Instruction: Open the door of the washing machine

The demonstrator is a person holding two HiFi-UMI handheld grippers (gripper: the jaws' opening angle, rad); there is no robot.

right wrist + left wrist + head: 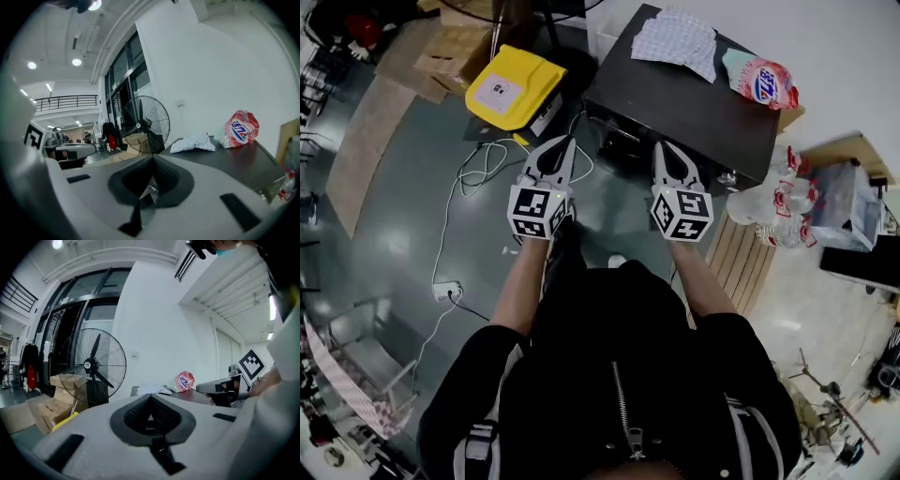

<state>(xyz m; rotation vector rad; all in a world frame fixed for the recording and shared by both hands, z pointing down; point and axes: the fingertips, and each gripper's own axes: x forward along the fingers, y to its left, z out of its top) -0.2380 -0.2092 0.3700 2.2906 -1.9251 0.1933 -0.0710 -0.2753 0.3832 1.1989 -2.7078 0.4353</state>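
The washing machine (694, 108) is a dark box seen from above. On its top lie a checked cloth (675, 42) and a red-and-white detergent bag (764, 82). Its door does not show. My left gripper (566, 142) and right gripper (660, 146) are held side by side just short of the machine's near edge. Both are shut and hold nothing. The left gripper view looks past the shut left gripper (151, 397) to the cloth (152, 389) and bag (184, 380). The right gripper (152, 157) points along the dark top (234, 159).
A yellow case (514, 86) and cardboard boxes (455, 52) lie on the floor left of the machine, near a standing fan (93, 366). A white cable with a power strip (447, 291) runs across the floor. Packed water bottles (769, 211) rest on a wooden pallet (745, 258) at the right.
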